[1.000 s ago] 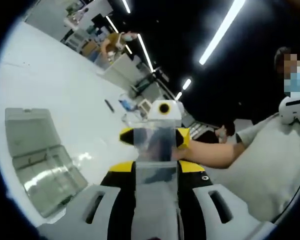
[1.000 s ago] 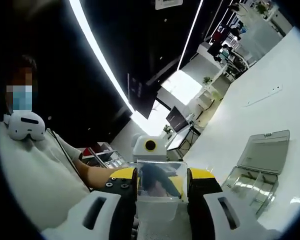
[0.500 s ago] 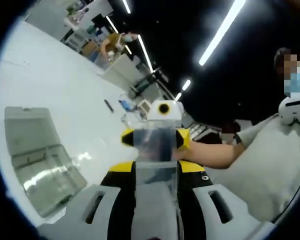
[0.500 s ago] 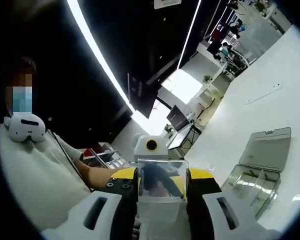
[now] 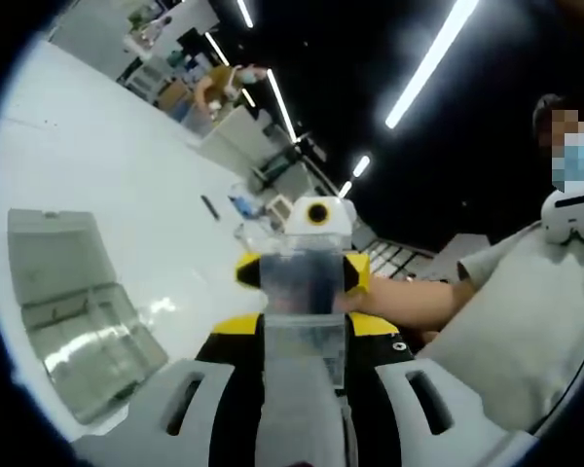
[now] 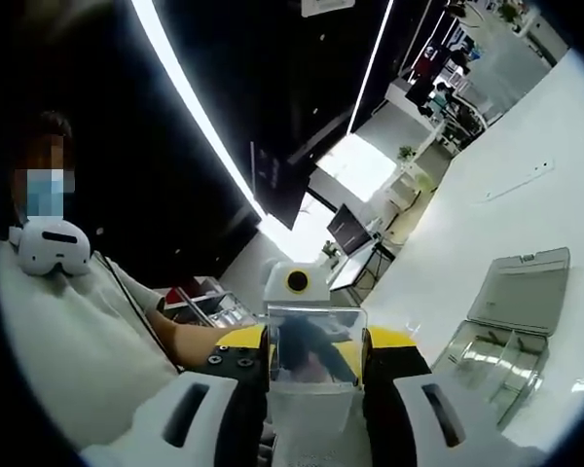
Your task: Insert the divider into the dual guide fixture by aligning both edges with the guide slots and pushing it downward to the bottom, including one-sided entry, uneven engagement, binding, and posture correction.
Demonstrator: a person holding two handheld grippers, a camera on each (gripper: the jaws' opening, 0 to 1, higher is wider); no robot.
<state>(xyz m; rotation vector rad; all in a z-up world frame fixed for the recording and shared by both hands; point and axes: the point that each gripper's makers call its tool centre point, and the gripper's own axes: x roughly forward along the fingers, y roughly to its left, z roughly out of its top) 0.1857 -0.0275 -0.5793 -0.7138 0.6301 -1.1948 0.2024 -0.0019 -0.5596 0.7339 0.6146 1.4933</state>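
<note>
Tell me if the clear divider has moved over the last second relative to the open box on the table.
No. The divider stays between both tongs, placed the same against the open box.

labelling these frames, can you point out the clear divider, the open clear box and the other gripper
clear divider (image 5: 302, 306), left gripper view, middle of the panel between the jaws
open clear box (image 5: 92, 336), left gripper view, its tray wall
other gripper (image 5: 316, 216), left gripper view, its white housing

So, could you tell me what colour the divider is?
The divider is clear, colourless plastic; the right gripper view shows it best.
</note>
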